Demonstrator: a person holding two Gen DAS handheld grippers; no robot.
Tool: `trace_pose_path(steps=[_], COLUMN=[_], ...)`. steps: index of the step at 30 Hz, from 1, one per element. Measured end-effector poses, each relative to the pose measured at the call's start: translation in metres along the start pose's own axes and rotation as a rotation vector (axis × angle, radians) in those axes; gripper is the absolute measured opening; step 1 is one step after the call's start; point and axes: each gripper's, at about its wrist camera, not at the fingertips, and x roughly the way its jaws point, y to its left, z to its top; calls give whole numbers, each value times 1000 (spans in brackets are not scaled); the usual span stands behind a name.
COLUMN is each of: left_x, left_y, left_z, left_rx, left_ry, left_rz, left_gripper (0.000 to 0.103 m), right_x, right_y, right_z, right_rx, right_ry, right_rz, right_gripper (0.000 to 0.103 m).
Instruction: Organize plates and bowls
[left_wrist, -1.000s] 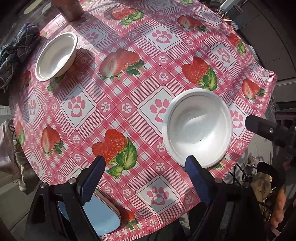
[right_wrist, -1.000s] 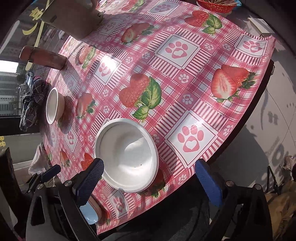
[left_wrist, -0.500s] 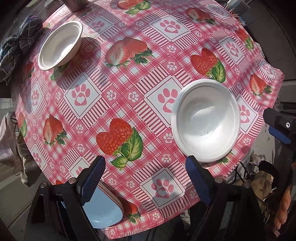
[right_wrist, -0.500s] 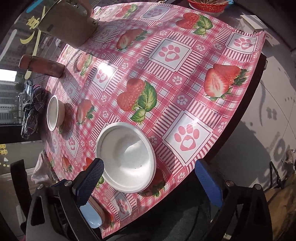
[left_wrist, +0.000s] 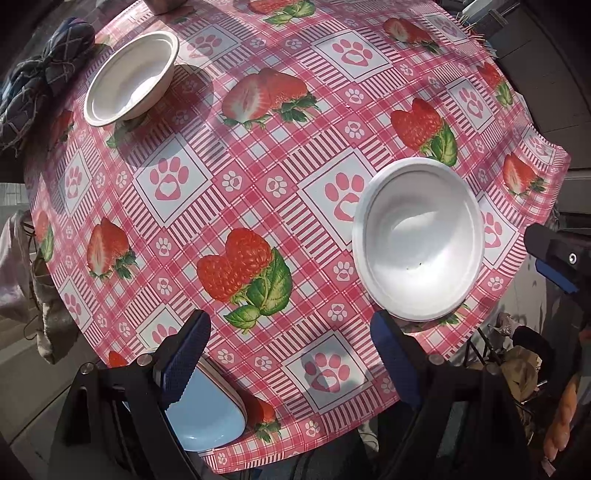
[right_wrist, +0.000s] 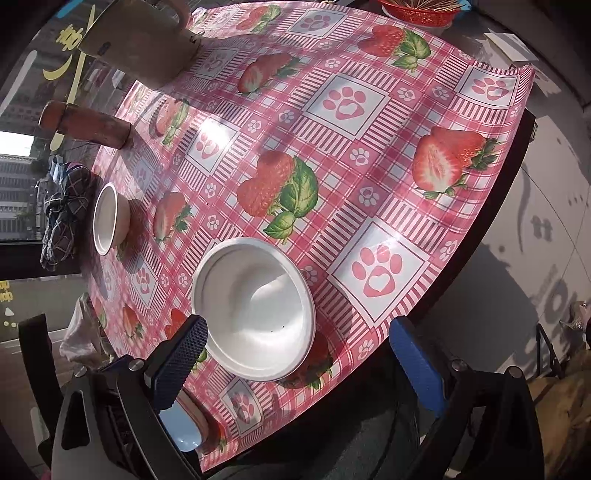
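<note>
Both my grippers wide and holding nothing — left gripper (left_wrist: 290, 354) and right gripper (right_wrist: 301, 350) hover above the near edge of the pink strawberry-print tablecloth (left_wrist: 258, 192), large white paper bowl (left_wrist: 419, 240) near-right, smaller white paper bowl (left_wrist: 131, 77) far-left, light-blue plate (left_wrist: 207, 413) at near edge.
</note>
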Motion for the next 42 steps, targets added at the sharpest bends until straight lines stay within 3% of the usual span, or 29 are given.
trace_pose_path(steps=[12, 22, 38, 42], left_x=[2, -3, 3, -5], left_y=[2, 10, 19, 27], left_z=[0, 1, 2, 6], left_rx=[-10, -53, -89, -106], left_ry=[7, -22, 2, -12], left_rz=[-17, -85, -113, -141], left_gripper=[90, 90, 90, 90], right_x=[4, 1, 5, -8], right_y=[0, 8, 14, 15], right_z=[-2, 1, 7, 20], right_rx=[11, -27, -69, -111], right_ry=[6, -14, 12, -19], right_rz=[-6, 10, -28, -67], right_gripper=[99, 102, 102, 102])
